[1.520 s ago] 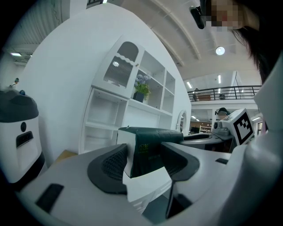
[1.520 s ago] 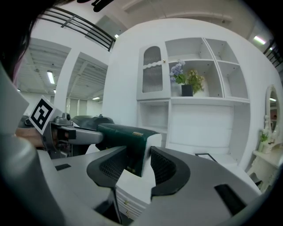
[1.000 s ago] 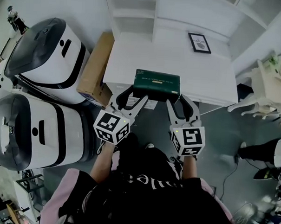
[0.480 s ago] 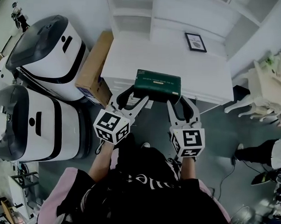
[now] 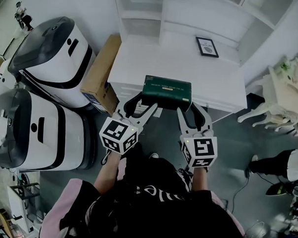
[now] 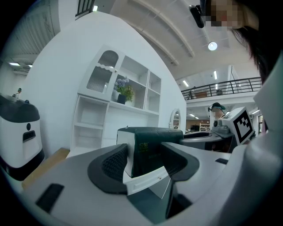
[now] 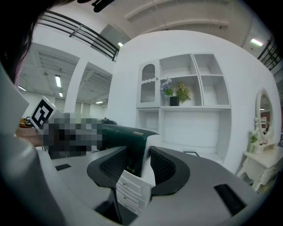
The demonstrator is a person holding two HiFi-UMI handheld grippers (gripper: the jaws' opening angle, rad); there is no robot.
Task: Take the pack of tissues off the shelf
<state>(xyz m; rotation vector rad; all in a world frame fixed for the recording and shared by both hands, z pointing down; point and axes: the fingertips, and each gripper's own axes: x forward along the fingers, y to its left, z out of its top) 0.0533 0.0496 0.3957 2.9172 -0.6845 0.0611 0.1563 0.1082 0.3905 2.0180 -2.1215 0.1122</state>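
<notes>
Green pack [image 5: 167, 87] held by left gripper [image 5: 141, 104] and right gripper [image 5: 193, 109], fingers [image 6: 115, 161] pinching 1 end each. Step, likely: lifting off surface [image 5: 156, 62]. Next: pull back level, even grip.

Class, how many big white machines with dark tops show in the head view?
2. One machine upper left, beside the cardboard box; the other below it, at the left edge. More may be out of frame.

White shelving [image 5: 203, 15] — floor [image 5: 232, 139] (dark grey) below
</notes>
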